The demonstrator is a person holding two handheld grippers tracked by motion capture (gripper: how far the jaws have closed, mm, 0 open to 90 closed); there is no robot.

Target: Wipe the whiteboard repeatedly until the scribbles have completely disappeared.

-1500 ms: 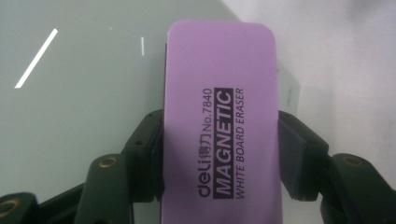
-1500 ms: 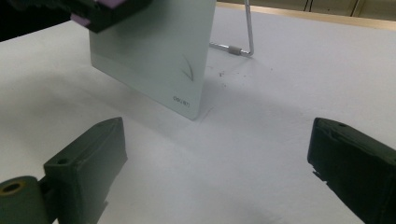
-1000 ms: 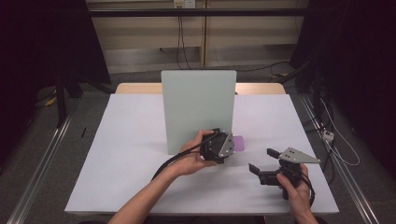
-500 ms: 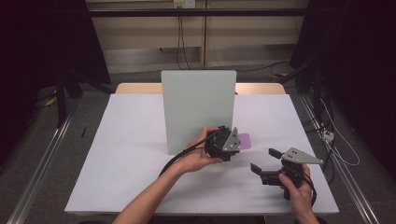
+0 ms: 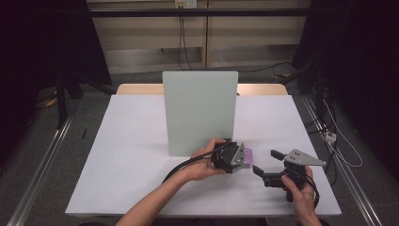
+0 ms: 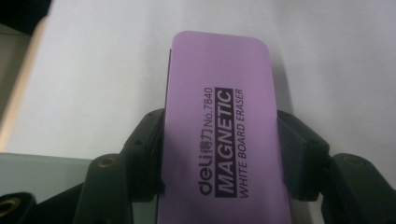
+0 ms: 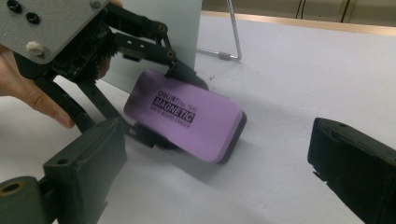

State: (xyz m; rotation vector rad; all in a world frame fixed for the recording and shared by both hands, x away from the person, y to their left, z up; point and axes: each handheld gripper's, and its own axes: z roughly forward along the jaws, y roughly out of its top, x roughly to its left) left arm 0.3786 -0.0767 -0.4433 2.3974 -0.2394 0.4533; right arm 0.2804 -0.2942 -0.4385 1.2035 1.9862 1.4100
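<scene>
Jaws of the left tool [image 6: 219, 154] are clamped on the long sides of a purple magnetic whiteboard eraser [image 6: 219, 135], its printed face turned toward that tool's camera and its far end reaching out past the pads. From the high view, the left tool [image 5: 240, 157] sits near the middle of the white surface [image 5: 127, 141], just in front of the lower right corner of an upright pale green board [image 5: 200, 110], with the eraser [image 5: 248, 154] poking out to the right. From the right gripper view, the eraser [image 7: 187, 116] is tilted, its lower edge close to or touching the surface [image 7: 299, 88]; which of the two cannot be told. The left tool [image 7: 140, 84] grips it from the left and the person's fingers [image 7: 32, 93] wrap the tool's body. The right tool [image 5: 268, 167] rests low on the surface to the right of the eraser and apart from it, its jaws spread wide with nothing between them, held in the person's right hand [image 5: 299, 197] at the near right. A wire stand [image 7: 229, 37] props the board [image 7: 154, 28] from behind. Cables run across the floor [image 5: 268, 70] beyond the far edge.
</scene>
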